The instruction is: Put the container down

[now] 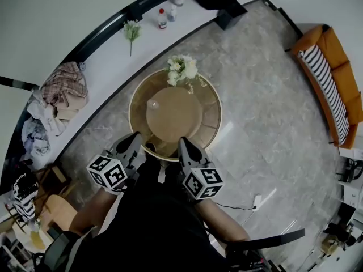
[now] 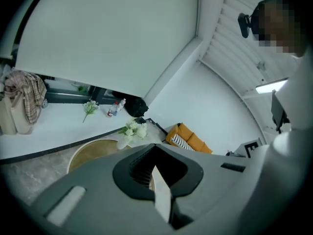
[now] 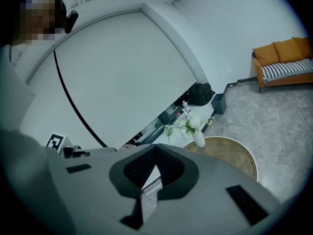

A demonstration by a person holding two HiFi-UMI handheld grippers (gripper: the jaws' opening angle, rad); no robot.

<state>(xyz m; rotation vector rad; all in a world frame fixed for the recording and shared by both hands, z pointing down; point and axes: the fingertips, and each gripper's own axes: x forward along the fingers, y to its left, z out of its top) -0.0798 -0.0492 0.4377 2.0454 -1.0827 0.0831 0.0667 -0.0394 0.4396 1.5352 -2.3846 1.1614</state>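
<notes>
You held your left claw [image 1: 136, 137] and right claw [image 1: 184, 143] shut, empty, beside the round surface [image 1: 131, 107]; its small container [image 1: 152, 102] looked light, rigid, best pinched across its sides.

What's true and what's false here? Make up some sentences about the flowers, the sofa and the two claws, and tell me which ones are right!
1. The white flowers in the white vase stand on the round wooden table. True.
2. The sofa is blue. False: the long sofa with the striped cushion is orange.
3. The left claw grips a bottle. False: it is shut with nothing in it.
4. On the long white shelf stand small bottles. True.
5. The right claw touches the flowers. False: it is at the near edge of the table, and the flowers are at the far edge.
</notes>
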